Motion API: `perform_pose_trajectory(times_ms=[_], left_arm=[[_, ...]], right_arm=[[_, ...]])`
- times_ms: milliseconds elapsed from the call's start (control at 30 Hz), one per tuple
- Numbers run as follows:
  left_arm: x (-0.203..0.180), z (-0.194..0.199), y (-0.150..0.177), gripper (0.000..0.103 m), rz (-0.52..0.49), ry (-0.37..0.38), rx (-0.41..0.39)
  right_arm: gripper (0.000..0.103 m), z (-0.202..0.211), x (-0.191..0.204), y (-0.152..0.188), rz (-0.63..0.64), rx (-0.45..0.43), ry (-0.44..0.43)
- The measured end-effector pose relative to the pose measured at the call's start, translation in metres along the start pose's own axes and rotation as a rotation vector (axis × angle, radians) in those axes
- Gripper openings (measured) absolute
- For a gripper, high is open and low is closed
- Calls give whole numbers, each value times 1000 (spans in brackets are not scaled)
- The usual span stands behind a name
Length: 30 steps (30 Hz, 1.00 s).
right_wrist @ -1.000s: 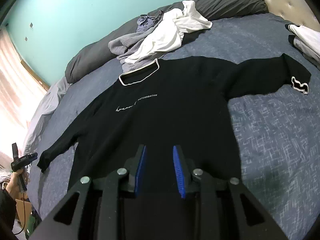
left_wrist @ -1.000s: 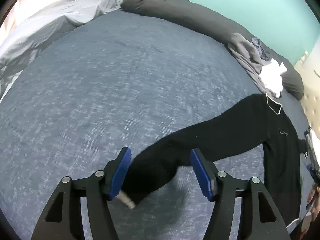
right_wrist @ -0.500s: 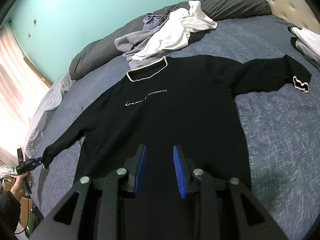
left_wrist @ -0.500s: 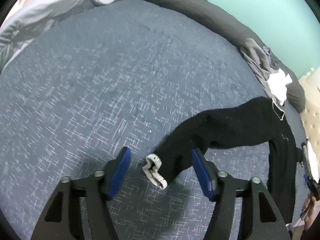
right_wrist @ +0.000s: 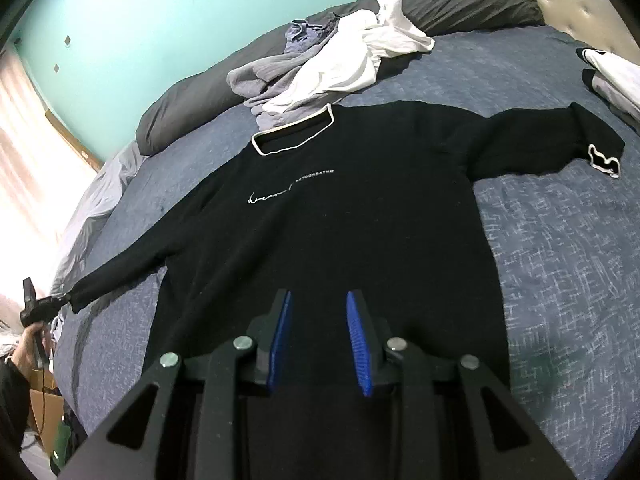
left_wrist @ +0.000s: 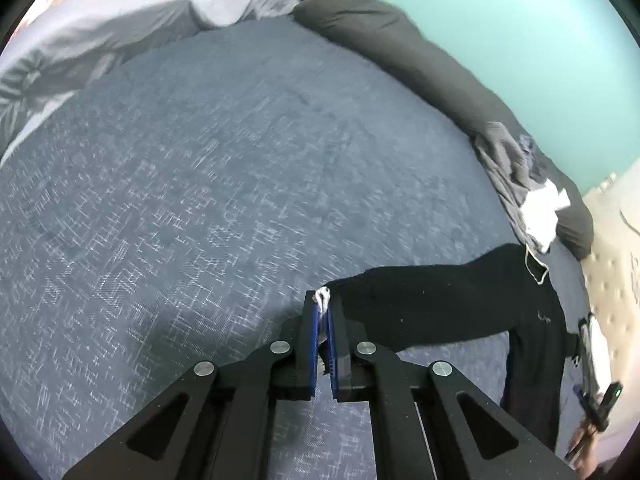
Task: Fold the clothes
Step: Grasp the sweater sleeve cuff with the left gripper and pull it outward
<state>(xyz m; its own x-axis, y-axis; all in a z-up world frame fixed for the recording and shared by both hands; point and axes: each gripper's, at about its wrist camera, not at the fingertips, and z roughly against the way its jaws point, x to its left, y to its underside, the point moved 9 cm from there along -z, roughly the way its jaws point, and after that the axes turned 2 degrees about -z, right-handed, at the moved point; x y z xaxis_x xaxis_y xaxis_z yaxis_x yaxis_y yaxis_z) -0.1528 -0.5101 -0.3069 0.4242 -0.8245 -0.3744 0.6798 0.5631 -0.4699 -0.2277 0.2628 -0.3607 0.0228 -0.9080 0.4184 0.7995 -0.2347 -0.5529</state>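
Observation:
A black long-sleeved sweater with white neck trim lies front up on the blue bedspread. My left gripper is shut on the white cuff of its left sleeve, which stretches right toward the body. In the right wrist view that gripper holds the sleeve end at the far left. My right gripper hovers partly open and empty over the sweater's lower middle. The other sleeve's cuff lies flat at the right.
A heap of grey and white clothes lies behind the collar, against dark grey pillows. Folded white clothes sit at the far right. A light grey quilt is bunched at the far left of the bed.
My left gripper has closed on the sleeve cuff that lay between its open fingers, and the sleeve is now pulled straighter. My right gripper has stayed over the hem.

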Motion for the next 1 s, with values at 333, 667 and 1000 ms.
perform_pose_trajectory(times_ms=[333, 667, 1000], left_arm=[[22, -32, 8, 28, 69, -87, 34], [13, -16, 27, 59, -15, -35, 43], [19, -41, 46, 3, 0, -42, 80]], right_arm=[[28, -13, 10, 1, 41, 29, 2], [28, -25, 38, 0, 60, 31, -48], [29, -21, 47, 5, 71, 34, -58]])
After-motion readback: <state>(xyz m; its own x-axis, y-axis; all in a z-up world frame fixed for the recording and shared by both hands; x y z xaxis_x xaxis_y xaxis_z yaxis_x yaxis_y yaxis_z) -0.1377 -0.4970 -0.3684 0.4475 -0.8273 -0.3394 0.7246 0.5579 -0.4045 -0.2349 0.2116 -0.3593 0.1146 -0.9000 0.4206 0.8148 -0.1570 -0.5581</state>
